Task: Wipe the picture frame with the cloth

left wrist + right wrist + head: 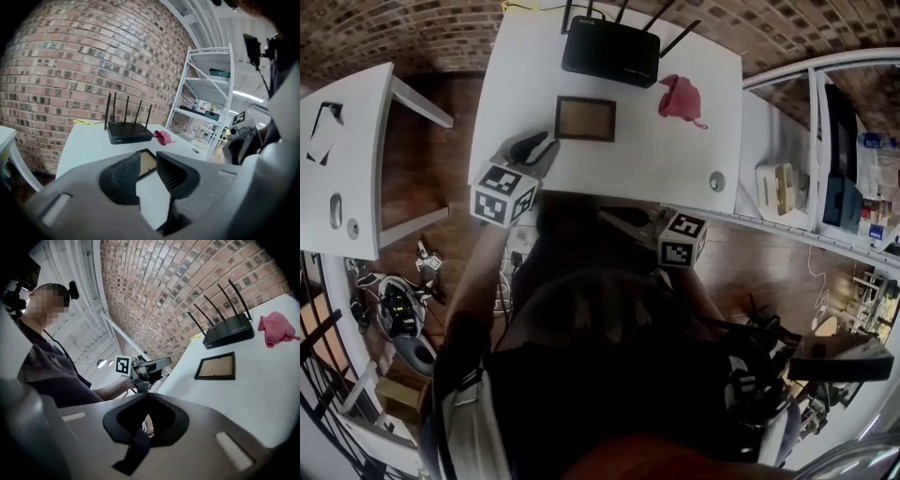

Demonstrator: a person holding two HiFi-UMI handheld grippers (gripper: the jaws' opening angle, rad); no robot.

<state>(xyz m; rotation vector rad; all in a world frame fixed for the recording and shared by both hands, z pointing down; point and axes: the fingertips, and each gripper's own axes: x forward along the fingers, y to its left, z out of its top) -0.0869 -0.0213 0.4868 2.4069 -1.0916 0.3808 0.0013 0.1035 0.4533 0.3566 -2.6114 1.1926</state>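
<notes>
Left gripper [147, 161] hangs slightly parted, empty, over the white table's [628, 173] near corner, near the picture frame [586, 118]. Right gripper [146, 397] is clenched empty, short of that edge. The pink cloth [680, 97] lies beside the router [611, 52].

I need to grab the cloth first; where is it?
In the head view, the pink cloth lies on the white table, just right of the black router.

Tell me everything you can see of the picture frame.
The picture frame is a small rectangle with a thin dark border around a plain tan panel. It lies flat, face up, on the white table, in front of the black router and left of the red cloth. Only the table touches it.
</notes>
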